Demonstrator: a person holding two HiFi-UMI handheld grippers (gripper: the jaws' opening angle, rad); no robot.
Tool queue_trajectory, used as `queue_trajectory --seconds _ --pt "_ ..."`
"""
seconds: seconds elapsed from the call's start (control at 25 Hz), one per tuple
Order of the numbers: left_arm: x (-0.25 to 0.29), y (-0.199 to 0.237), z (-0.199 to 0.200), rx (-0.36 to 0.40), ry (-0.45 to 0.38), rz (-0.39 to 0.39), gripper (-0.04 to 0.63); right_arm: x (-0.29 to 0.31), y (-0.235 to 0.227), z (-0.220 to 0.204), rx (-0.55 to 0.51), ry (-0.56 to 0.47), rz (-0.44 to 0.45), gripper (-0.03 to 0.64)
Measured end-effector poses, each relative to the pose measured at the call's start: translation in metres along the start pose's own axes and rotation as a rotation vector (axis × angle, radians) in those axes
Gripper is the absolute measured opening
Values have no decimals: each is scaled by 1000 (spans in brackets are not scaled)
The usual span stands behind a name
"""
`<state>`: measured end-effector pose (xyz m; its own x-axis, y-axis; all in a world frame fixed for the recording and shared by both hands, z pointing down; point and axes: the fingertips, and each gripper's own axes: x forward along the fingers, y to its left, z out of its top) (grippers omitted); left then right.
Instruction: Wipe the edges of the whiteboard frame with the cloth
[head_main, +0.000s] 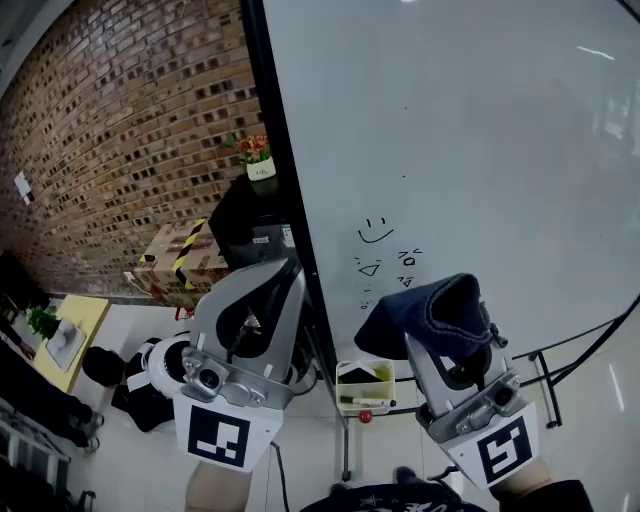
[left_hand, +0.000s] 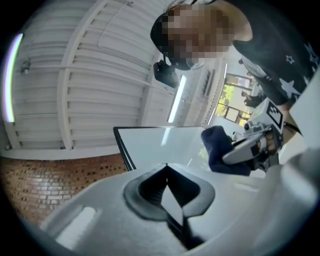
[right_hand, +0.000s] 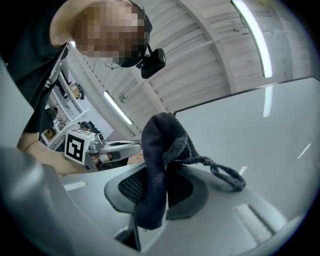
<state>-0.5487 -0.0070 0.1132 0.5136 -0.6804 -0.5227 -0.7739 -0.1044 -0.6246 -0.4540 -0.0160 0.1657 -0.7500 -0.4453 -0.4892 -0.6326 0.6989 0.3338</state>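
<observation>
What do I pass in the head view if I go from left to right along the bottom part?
Yellow table → left gripper → tray with markers → cloth, held in the right gripper.

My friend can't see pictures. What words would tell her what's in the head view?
The right gripper holds a dark blue cloth in front of a big whiteboard with a small smiley drawn on it. The left gripper, shut and empty, is beside the board's black frame, with a brick wall behind.
</observation>
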Motion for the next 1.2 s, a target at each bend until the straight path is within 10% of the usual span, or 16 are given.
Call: queue_trajectory --seconds 0.48,1.2 --pt "-86 -96 -122 -281 309 33 3 -70 29 -119 163 231 -13 86" --pt "-135 -207 -188 -549 532 -42 3 -129 77 -223 274 501 12 83"
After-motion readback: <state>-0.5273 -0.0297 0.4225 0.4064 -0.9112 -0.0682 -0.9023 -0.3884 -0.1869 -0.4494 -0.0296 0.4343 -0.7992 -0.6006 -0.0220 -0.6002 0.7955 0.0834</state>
